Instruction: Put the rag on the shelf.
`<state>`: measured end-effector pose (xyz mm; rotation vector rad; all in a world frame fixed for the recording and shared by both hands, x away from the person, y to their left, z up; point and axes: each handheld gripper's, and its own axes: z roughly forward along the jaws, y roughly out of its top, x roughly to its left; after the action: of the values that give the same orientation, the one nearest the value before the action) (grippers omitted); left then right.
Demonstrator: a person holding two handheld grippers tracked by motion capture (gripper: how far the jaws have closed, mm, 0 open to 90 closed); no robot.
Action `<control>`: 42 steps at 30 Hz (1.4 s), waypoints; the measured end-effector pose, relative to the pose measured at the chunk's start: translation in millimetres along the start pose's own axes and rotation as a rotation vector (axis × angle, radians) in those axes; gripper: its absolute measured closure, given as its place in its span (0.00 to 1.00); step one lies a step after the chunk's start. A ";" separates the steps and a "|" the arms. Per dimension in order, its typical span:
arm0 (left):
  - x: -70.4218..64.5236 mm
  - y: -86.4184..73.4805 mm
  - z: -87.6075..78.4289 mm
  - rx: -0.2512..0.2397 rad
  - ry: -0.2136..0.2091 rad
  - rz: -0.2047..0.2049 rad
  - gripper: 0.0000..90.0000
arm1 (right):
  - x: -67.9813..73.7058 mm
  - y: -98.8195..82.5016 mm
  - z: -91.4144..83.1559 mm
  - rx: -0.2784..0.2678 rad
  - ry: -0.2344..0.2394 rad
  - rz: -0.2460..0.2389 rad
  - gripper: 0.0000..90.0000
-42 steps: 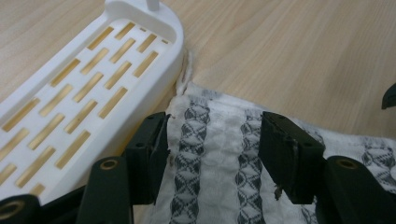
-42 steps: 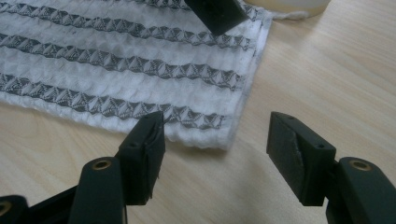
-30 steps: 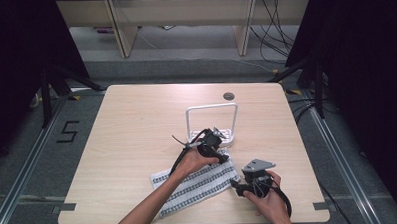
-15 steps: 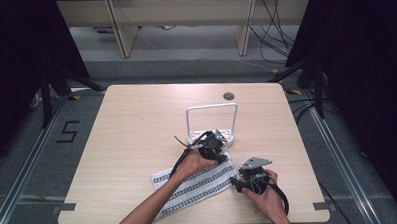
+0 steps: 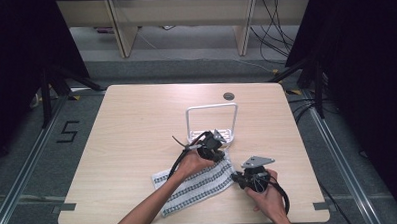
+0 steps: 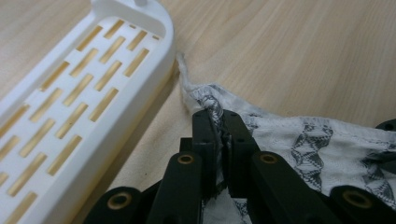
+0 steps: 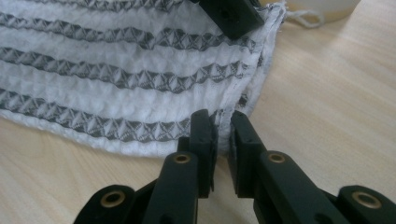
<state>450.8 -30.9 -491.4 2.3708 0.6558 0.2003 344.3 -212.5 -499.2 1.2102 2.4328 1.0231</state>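
A white towel [image 5: 196, 184] with grey patterned stripes lies flat on the near part of the wooden table [image 5: 137, 124]. My left gripper [image 5: 219, 150] is at the towel's far right corner, beside the white rack [image 5: 212, 136]. Its jaws have just been closing and are now shut on that corner of the towel [image 6: 299, 140], with cloth pinched between the pads at my left gripper [image 6: 219, 126]. My right gripper [image 5: 235, 176] is at the towel's near right corner. Its jaws have also just been closing, and my right gripper [image 7: 223, 127] now pinches the hem of the towel [image 7: 116, 70].
The white slotted rack base [image 6: 79, 93] lies right beside the held corner, and its upright hoop [image 5: 211, 107] rises behind it. A round grommet [image 5: 229, 96] sits near the table's far edge. The left gripper's jaw tip [image 7: 231, 14] reaches into the right gripper view.
Neither hand nor the towel has visibly shifted on the table.
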 end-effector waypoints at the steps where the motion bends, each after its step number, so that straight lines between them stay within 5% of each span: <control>1: -0.7 0.7 -1.6 -0.023 0.002 -0.010 0.94 | -1.1 0.6 -0.8 -0.008 -0.002 -0.016 0.92; 7: 1.6 3.2 -22.2 -0.051 0.017 -0.008 0.95 | -3.2 5.7 -6.7 -0.045 0.005 -0.006 0.93; 20: 2.6 6.9 -90.8 -0.200 0.046 -0.059 0.95 | -0.6 34.8 -33.4 -0.173 0.022 -0.002 0.94; 24: 1.5 11.1 -110.6 -0.224 0.069 -0.084 0.95 | 0.7 50.4 -44.0 -0.206 0.013 -0.008 0.94; 25: 0.4 13.8 -120.3 -0.241 0.078 -0.094 0.94 | -1.7 58.9 -47.7 -0.224 0.010 -0.044 0.94; 36: -1.0 28.0 -159.6 -0.342 0.065 -0.115 0.94 | -6.3 98.4 -77.5 -0.295 -0.018 -0.057 0.94; 42: 2.7 39.5 -181.7 -0.421 0.075 -0.169 0.94 | -12.7 130.8 -93.3 -0.352 -0.026 -0.085 0.94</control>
<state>413.8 46.5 -326.4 1.9039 0.7626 0.3202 386.0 -213.5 -343.6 0.9870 2.1434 1.3292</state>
